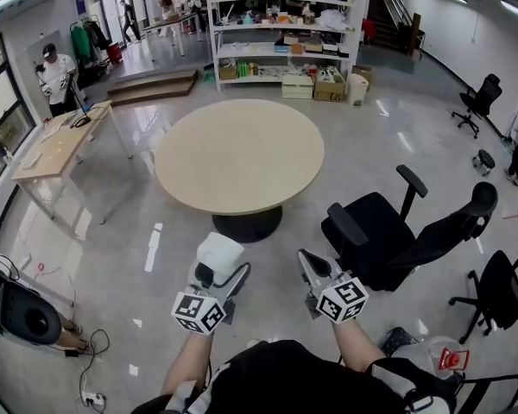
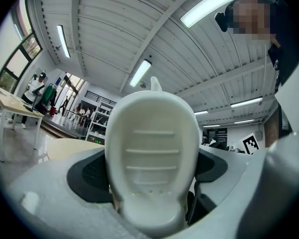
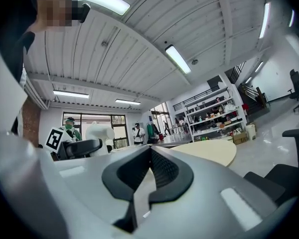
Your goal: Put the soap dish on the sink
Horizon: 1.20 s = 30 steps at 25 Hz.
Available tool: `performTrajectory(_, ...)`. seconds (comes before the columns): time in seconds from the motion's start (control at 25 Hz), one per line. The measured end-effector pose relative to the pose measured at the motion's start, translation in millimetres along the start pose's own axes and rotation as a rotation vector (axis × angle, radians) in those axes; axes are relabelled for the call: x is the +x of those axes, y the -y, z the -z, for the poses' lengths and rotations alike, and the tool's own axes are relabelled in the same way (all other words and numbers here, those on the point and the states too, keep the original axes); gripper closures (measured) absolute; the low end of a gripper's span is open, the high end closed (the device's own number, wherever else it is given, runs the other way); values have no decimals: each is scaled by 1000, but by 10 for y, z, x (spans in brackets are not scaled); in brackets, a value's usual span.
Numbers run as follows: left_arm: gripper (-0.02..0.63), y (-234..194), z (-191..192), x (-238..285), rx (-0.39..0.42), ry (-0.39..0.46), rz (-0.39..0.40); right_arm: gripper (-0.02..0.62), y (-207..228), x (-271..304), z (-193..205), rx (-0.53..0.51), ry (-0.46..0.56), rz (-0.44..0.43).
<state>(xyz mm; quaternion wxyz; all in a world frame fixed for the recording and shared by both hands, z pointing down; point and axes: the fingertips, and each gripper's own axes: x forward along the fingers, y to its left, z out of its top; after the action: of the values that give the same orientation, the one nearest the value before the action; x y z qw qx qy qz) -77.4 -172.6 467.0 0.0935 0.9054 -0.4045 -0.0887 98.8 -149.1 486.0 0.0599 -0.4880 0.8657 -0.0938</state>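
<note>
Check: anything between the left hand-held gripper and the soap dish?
Nothing: the soap dish sits clamped in the left hand-held gripper. No sink is in view; a round table stands ahead.

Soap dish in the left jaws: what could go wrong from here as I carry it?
1. The white ridged plastic soap dish sticks out well past the jaws of the left gripper. A jolt could lever it loose onto the glossy grey floor.
2. The round beige table and the black office chair lie close ahead, so a swing could knock the dish.
3. No sink is in view, so the route is unconfirmed.
</note>
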Motion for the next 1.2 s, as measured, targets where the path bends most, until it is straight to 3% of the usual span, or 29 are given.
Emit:
performTrajectory(0.36, 137, -788, -140, -83, 6, 24, -81, 589, -240, 888, 34, -18, -4, -83)
performTrajectory(0.68, 137, -1099, -205, -6, -9, 50, -106, 589, -287, 1232, 120, -11, -21, -97)
performTrajectory(1.2, 137, -1486, -140, 489, 17, 31, -166, 589, 168, 1830, 70, 15, -4, -156)
